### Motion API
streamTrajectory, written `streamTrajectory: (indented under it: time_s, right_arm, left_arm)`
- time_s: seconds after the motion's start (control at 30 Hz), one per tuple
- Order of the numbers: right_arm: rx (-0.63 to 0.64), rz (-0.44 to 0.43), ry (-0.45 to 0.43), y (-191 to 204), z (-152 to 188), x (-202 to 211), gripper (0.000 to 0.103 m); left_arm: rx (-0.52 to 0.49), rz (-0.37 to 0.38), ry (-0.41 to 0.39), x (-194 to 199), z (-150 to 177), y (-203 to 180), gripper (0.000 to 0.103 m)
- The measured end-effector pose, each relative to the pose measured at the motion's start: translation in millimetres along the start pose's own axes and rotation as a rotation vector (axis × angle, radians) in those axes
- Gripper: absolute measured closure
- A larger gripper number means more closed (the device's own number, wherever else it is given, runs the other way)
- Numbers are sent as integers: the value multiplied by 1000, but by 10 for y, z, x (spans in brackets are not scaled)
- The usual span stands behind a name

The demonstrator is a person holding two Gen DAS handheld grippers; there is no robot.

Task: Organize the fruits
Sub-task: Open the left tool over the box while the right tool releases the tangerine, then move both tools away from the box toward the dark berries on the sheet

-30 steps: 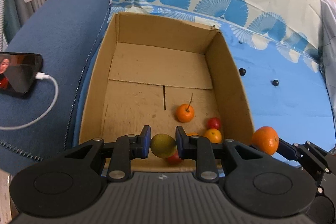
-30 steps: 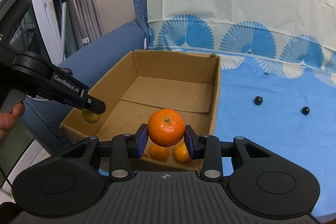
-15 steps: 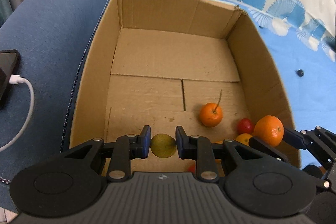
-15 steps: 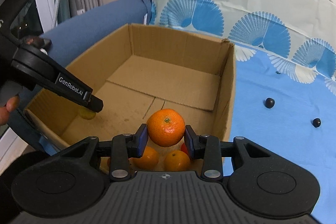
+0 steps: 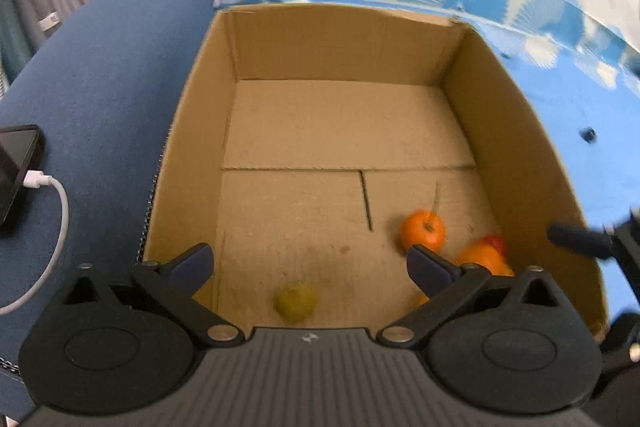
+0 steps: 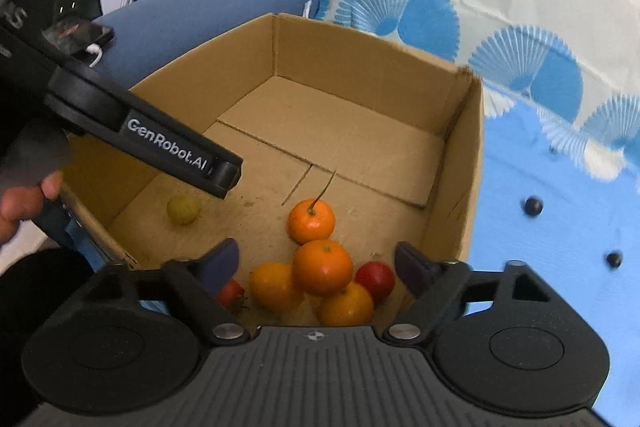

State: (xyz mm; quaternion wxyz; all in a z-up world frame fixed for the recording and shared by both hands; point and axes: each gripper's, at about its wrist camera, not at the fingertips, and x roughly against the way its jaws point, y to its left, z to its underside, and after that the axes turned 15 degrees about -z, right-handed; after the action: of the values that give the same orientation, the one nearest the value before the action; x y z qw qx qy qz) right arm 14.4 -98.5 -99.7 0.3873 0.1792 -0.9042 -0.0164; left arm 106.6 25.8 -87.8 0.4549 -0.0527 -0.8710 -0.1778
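Note:
A cardboard box [image 5: 200,131] [image 6: 472,155] sits on the sofa. My left gripper [image 5: 310,265] is open above its near edge; a yellow-green fruit [image 5: 295,303] [image 6: 183,209] lies loose on the box floor below it. My right gripper [image 6: 316,261] is open over the box's near right corner; the orange [image 6: 322,267] sits on a pile of oranges [image 6: 275,286] and red fruits [image 6: 375,279]. A stemmed orange [image 5: 423,230] [image 6: 311,221] lies nearby. The left gripper's finger [image 6: 180,157] crosses the right wrist view.
A phone [image 5: 14,175] with a white charging cable [image 5: 56,227] lies on the blue sofa arm at left. A blue patterned cloth [image 6: 560,227] covers the seat right of the box, with small dark round things [image 6: 533,205] on it.
Both grippers opened. The yellow-green fruit dropped from the left gripper onto the box floor, and the orange dropped from the right gripper onto the fruit pile.

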Motion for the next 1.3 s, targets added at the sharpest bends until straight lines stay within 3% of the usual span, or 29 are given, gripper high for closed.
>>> streamTrajectory:
  time_s: [0.23,0.47,0.87,1.3]
  right_arm:
    - [-80,29,-78,131,32,518,9]
    - [-93,57,-111,453,316,1076,3]
    - [-151,134,-275,837,821,1840,1]
    - [-161,134,-340,959,1036,2125,1]
  left_arm:
    - [87,21,77,380,195,168,0]
    - [137,17,129,851,649,238,0]
    - [101,-11,3,1641,1175,114,0]
    - [83,-28,-84,2051,1342,24,0]
